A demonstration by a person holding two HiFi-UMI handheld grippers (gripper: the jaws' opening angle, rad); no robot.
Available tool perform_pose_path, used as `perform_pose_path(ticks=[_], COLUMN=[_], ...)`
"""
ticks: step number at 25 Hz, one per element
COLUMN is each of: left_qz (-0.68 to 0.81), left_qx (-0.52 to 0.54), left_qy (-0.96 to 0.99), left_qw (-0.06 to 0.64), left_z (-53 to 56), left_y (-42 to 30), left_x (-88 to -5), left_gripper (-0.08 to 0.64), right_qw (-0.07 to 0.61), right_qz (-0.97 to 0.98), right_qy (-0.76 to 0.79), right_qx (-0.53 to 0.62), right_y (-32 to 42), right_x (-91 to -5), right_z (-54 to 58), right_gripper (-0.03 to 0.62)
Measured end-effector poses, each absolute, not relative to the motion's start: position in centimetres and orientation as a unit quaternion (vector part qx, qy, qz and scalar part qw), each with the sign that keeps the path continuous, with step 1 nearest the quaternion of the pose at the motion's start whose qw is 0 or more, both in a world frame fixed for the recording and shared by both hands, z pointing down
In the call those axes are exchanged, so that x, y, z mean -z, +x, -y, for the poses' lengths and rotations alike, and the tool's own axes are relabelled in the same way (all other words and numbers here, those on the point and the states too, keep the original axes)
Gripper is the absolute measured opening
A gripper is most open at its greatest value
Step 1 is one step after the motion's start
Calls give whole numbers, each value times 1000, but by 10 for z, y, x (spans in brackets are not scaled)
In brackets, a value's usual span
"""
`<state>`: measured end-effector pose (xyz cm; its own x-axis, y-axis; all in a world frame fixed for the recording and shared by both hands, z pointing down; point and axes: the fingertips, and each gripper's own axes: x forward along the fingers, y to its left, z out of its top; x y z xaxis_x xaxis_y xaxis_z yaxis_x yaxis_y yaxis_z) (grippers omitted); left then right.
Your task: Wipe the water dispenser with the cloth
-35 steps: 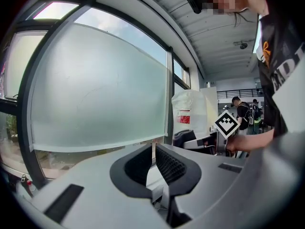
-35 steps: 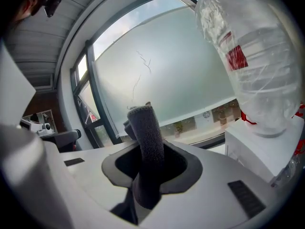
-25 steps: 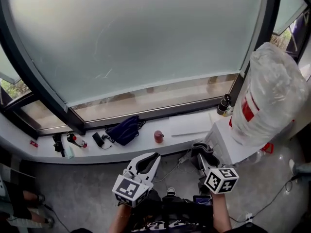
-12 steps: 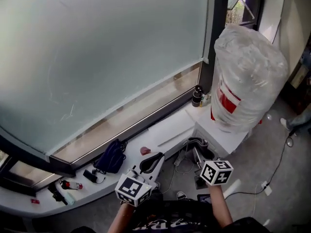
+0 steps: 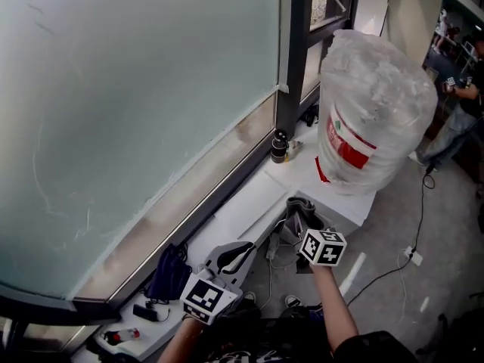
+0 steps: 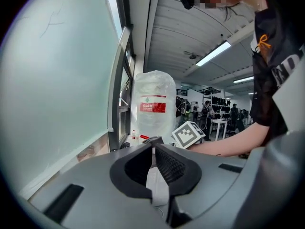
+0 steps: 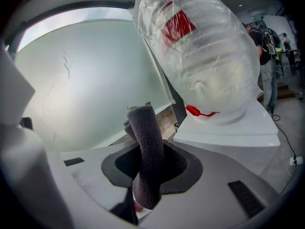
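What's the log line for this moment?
phase: pre-wipe | right claw: shut on grey cloth | left claw: shut, empty | water dispenser: cloth not touching yet

Open-plan workshop or lab hall. Ceiling strip lights [image 6: 213, 54] on ribbed ceiling. Work tables [image 6: 221, 123] and standing people [image 6: 208, 111] in background. Bare concrete floor [image 5: 423, 293] with trailing cable [image 5: 420, 210]. Frosted window wall [image 5: 136, 89], water dispenser [image 5: 344, 203] beside it.

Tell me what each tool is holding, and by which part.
The right tool grips the grey cloth across its bunched middle, one end sticking up past the jaws. The left tool is shut on nothing.
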<state>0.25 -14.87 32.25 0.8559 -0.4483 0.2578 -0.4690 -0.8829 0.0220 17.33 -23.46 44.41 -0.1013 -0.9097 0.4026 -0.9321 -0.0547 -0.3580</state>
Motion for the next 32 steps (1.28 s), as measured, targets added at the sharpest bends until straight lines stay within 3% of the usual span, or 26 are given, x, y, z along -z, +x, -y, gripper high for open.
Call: perform_pose_path(ticks=[14, 32], left_qz=[169, 158], left_qx=[-148, -153], left_qy=[973, 974], left_qw=[58, 64], left_z=[186, 142], left_y=[-14, 59], left_x=[-374, -392], left_gripper=[23, 23], right_qw=[68, 101], right_qz=[588, 542], right_qy=[750, 771], right_qx=[-296, -317], right_y=[222, 332], right_x=[-531, -567], right_z=[283, 172], right_gripper=[106, 106])
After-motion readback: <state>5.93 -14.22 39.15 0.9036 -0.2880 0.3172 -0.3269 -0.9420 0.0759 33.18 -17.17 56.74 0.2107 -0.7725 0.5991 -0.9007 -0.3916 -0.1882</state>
